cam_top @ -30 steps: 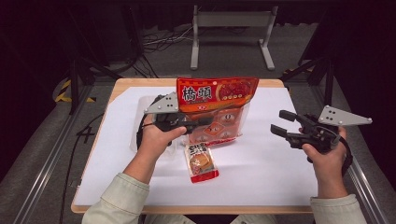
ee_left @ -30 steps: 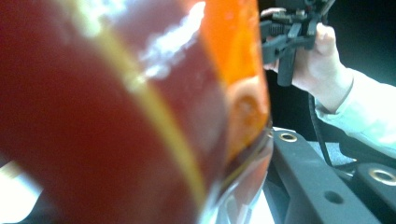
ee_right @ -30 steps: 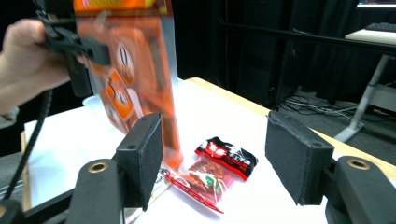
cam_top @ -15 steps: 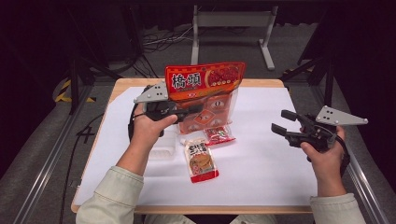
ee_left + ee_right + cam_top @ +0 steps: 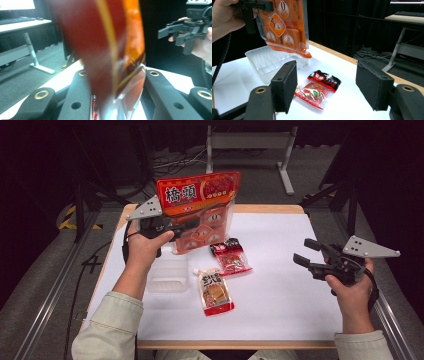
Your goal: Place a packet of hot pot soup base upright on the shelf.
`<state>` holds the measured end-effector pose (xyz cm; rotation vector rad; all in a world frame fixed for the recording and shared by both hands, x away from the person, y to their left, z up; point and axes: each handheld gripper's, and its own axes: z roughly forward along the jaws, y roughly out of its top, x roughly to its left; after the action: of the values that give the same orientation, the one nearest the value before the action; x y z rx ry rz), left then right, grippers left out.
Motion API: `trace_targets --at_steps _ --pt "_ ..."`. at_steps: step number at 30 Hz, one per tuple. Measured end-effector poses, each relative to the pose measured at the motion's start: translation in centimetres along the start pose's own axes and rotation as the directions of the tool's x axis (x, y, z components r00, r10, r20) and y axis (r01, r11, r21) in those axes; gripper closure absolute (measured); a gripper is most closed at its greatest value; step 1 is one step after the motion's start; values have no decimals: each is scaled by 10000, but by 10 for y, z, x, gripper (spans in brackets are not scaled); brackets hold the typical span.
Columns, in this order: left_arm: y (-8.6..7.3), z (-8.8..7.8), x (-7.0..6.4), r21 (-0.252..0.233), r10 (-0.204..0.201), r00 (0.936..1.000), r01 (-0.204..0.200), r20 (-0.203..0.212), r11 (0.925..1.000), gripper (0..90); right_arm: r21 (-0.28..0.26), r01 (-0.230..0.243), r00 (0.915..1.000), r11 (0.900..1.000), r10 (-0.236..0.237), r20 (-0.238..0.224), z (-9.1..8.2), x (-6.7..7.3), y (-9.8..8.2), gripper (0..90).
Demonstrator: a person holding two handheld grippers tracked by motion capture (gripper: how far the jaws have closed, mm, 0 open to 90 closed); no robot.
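While the left gripper (image 5: 192, 226) clamps the orange bag (image 5: 201, 209) marked 橋頭 aloft over the table's far left, above the clear tray (image 5: 168, 276), the right gripper (image 5: 309, 254) hovers right, jaws just widening, nothing between them.

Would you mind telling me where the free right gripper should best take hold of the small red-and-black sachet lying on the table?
Take the red-and-black sachet by its black-banded top edge, coming from above with the open right gripper. It lies flat on the white table, so a thin sealed edge probably pinches more easily than the filled middle.
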<state>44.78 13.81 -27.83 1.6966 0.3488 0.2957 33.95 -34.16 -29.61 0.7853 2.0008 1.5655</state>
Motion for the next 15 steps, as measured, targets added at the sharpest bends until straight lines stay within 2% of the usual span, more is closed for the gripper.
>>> trace_targets --at_steps 6,15 --pt "1 -10 10 -52 2 9995 -3 -308 10000 715 -7 -107 9998 9999 107 138 -6 0 -2 347" --pt "-5 -23 26 2 -245 9962 246 -833 9997 716 30 -156 9995 9999 155 272 -13 2 -4 347"
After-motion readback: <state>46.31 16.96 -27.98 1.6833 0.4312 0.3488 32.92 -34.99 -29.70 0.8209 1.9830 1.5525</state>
